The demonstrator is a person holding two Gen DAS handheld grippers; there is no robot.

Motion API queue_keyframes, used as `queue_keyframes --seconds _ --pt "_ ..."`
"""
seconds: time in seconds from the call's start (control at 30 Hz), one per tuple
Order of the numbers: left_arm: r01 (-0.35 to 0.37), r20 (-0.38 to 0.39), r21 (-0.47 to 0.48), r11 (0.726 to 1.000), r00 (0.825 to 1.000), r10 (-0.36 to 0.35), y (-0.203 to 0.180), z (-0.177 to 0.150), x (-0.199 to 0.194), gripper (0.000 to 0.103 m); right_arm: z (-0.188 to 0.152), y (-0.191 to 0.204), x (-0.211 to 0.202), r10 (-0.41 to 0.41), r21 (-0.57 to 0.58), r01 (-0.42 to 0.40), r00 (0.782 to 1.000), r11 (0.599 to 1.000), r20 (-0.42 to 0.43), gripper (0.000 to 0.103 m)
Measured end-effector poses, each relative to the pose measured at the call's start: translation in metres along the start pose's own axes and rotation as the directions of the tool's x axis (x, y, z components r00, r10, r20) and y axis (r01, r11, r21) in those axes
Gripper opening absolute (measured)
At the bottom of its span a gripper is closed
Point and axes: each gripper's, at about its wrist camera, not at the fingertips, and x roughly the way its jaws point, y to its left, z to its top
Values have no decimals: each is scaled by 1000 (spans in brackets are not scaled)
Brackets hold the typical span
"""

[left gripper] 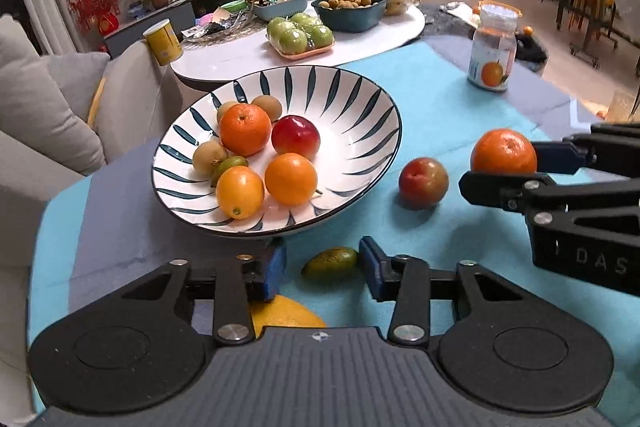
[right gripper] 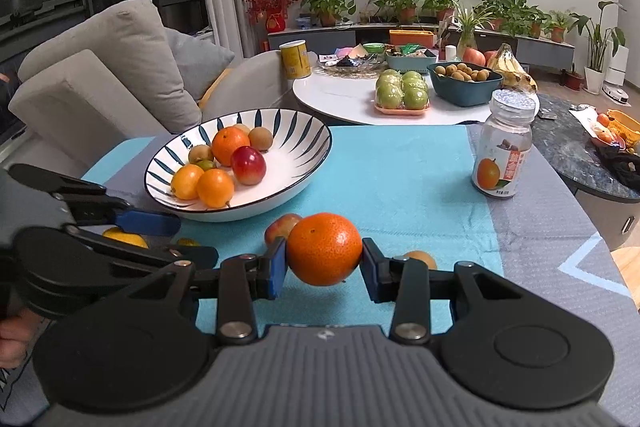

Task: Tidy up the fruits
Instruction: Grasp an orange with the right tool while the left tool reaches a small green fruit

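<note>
A striped white bowl (left gripper: 360,79) (right gripper: 312,131) on the blue cloth holds oranges, a red plum and small brown fruits. My left gripper (left gripper: 323,269) (right gripper: 176,239) sits low in front of the bowl, open, its blue pads on either side of a small green-brown fruit (left gripper: 330,262) with a gap on the left. A yellow-orange fruit (left gripper: 286,313) lies under its left finger. My right gripper (right gripper: 324,263) (left gripper: 502,167) is shut on an orange (right gripper: 324,247) (left gripper: 503,151), held just above the cloth. A red-green plum (left gripper: 423,183) (right gripper: 280,227) lies between orange and bowl.
A clear jar with an orange label (left gripper: 492,51) (right gripper: 506,155) stands at the cloth's far right. Another small orange fruit (right gripper: 422,259) peeks out behind my right finger. Behind is a white round table (right gripper: 340,99) with green apples and a teal bowl; a sofa (right gripper: 120,67) is at left.
</note>
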Motion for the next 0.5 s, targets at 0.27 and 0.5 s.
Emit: queue_keyframes --seconds 0.27,0.5 --pt "13 51 -51 999 999 -10 10 -7 -12 15 2 1 -2 7 1 -7 1000 1000 10 86" --pt "46 131 -109 993 991 -31 18 -11 -34 15 4 3 -6 7 -7 -6 1000 1000 19 86"
